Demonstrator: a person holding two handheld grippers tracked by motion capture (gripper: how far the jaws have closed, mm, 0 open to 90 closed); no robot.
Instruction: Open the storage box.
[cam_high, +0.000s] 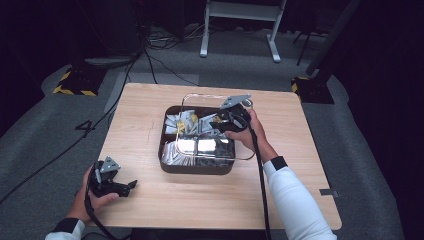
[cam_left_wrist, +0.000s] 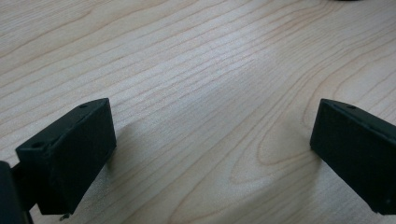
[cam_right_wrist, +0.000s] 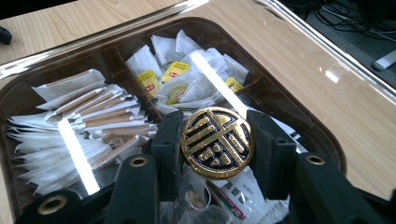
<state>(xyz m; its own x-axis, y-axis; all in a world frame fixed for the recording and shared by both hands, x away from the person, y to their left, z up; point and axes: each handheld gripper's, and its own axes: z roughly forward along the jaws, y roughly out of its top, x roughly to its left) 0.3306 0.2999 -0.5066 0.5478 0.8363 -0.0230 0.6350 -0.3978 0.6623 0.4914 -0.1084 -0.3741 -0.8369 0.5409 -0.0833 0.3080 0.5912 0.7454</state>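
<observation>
Item: clear lid (cam_high: 212, 127), held by its gold knob (cam_right_wrist: 217, 143) between the closed jaws of the right gripper (cam_right_wrist: 212, 140), hanging tilted just above the dark tray (cam_high: 197, 167) of sachets (cam_right_wrist: 79, 126). Left gripper (cam_high: 131, 185): jaws apart, nothing between them, resting on the table (cam_left_wrist: 196, 60) well to the tray's left. Handling advice: keep the knob squeezed squarely, lift the lid level and clear of the tray's rim, then carry it aside slowly.

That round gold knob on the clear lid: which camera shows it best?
The right gripper view: the gold knob sits close up, clamped between the right tongs. In the high view the hand and tongs cover it; the left gripper view faces the bare table.
</observation>
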